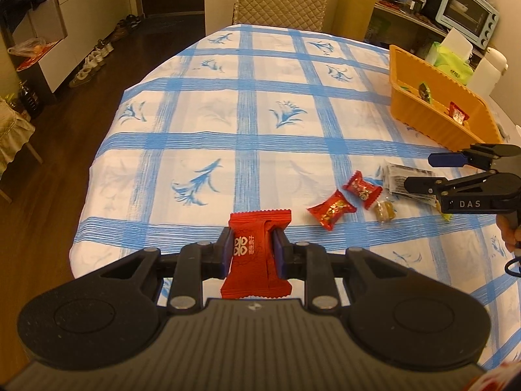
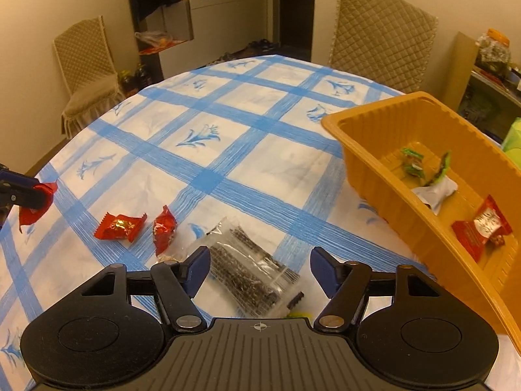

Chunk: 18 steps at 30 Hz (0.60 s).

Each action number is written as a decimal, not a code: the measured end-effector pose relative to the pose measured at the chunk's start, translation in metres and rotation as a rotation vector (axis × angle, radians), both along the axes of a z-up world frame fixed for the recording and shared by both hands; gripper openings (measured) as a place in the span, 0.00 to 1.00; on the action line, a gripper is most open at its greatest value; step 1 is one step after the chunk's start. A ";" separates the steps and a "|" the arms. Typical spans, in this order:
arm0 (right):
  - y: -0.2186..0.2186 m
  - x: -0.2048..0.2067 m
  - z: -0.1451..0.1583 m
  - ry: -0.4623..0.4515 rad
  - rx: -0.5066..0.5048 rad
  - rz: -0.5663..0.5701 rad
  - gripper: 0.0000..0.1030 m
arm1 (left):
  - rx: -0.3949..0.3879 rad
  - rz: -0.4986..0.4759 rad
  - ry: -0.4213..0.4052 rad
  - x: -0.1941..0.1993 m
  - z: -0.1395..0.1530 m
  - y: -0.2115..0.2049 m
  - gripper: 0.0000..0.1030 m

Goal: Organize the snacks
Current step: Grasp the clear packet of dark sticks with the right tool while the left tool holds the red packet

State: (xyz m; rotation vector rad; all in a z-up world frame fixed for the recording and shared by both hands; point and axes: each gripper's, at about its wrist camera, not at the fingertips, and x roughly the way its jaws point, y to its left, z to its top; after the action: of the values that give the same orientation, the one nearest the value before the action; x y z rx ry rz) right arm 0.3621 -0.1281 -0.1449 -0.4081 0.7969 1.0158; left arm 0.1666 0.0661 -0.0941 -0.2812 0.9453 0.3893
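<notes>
left gripper clamped on a red packet, right gripper spread above a clear bag

left wrist view, from left to right: the left gripper (image 1: 253, 250) sits at 6 o'clock with its blue pads pressed against both sides of a red snack packet (image 1: 255, 254), which stands upright between them above the blue-checked tablecloth (image 1: 208, 117). at about 4 o'clock of the packet lie two red candies (image 1: 331, 209) and (image 1: 362, 189), side by side and just apart, with a small tan wrapped sweet (image 1: 384, 211) just beside the second one. further toward 3 o'clock the right gripper (image 1: 420, 172) reaches in from the edge, its fingers apart over a clear bag of dark sticks (image 1: 399, 179). at 2 o'clock stands the orange tray (image 1: 433, 115), with a few wrapped snacks inside.

right wrist view, from left to right: at 9 o'clock the left gripper's tip shows with the red packet in its grip. the two red candies lie at about 8 o'clock on the cloth. at 6 o'clock the right gripper's jaws stand wide apart with nothing between the pads; the clear bag lies on the cloth below and between them. at 3 o'clock the orange tray holds green-wrapped sweets (image 2: 413, 162), a white wrapper (image 2: 436, 192) and a red packet with a candy (image 2: 482, 228) on it.
</notes>
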 end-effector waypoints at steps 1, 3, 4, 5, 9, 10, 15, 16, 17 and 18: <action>0.002 0.000 -0.001 0.007 -0.004 0.010 0.66 | 0.000 0.002 0.000 -0.001 0.000 0.001 0.22; 0.005 -0.002 -0.003 0.015 -0.017 0.026 0.63 | 0.001 0.004 0.000 -0.002 0.000 0.002 0.21; 0.006 -0.003 -0.004 0.017 -0.023 0.031 0.60 | 0.000 0.005 0.000 -0.002 0.000 0.003 0.18; 0.007 -0.005 -0.005 0.022 -0.026 0.035 0.58 | -0.003 0.005 0.000 -0.002 0.000 0.004 0.14; 0.007 -0.015 -0.004 0.045 -0.037 0.037 0.48 | -0.002 0.006 -0.005 -0.003 0.001 0.006 0.14; 0.007 -0.018 -0.004 0.052 -0.039 0.035 0.47 | -0.002 0.003 -0.006 -0.002 0.001 0.006 0.14; 0.008 -0.032 -0.003 0.054 -0.044 -0.003 0.47 | -0.023 -0.004 -0.002 -0.001 -0.001 0.008 0.15; 0.008 -0.032 -0.002 0.052 -0.042 -0.020 0.47 | -0.023 -0.006 0.000 0.000 -0.002 0.007 0.15; 0.008 -0.032 -0.002 0.055 -0.039 -0.035 0.47 | -0.023 -0.010 0.002 -0.001 -0.003 0.006 0.15; 0.008 -0.031 -0.002 0.059 -0.034 -0.046 0.47 | -0.025 -0.010 0.003 -0.001 -0.003 0.005 0.15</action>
State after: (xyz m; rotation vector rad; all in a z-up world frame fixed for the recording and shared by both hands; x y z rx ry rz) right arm 0.3311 -0.1201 -0.1467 -0.3889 0.8737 0.9761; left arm 0.1660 0.0714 -0.0976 -0.2981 0.9549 0.3691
